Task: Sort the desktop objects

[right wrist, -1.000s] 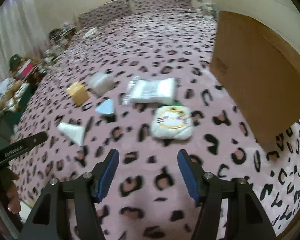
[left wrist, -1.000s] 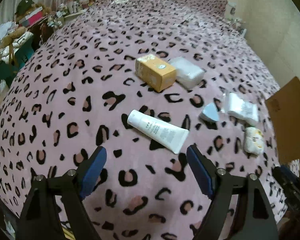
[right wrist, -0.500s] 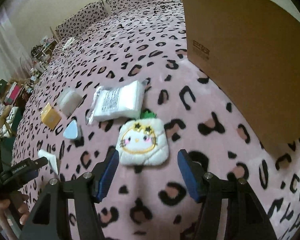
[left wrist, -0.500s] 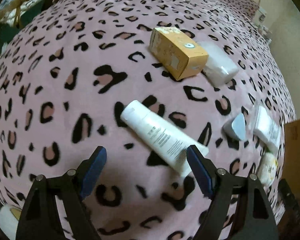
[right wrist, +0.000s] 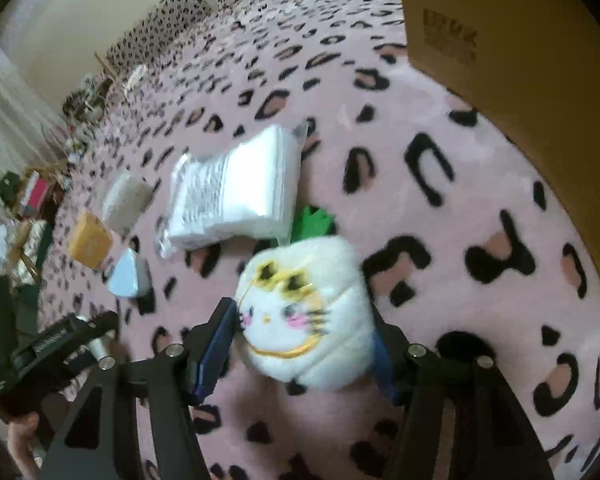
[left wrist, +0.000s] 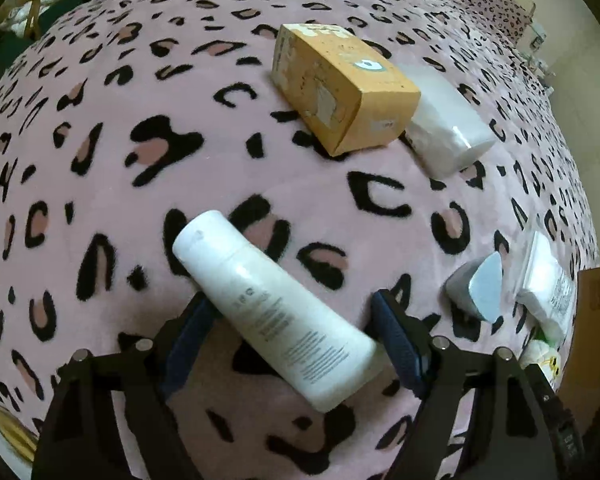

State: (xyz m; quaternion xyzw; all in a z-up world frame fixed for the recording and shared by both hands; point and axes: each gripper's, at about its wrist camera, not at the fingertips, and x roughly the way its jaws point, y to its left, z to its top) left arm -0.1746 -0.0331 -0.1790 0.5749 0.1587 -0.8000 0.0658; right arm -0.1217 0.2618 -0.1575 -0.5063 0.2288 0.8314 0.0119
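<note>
On the near part of the leopard-print bed (left wrist: 100, 152), the closing left gripper (left wrist: 292, 344) straddled the angled white tube (left wrist: 276, 308) without yet pinching it and risked slipping toward its taper, while the right gripper (right wrist: 304, 344), half open, bracketed the plush toy (right wrist: 308, 312), its contact unclear.

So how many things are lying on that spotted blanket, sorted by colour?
White: 4, the tube, the pack, the wrapped block and the plush.
Orange: 1, the box.
Pale blue: 1, the wedge.
Total: 6.
</note>
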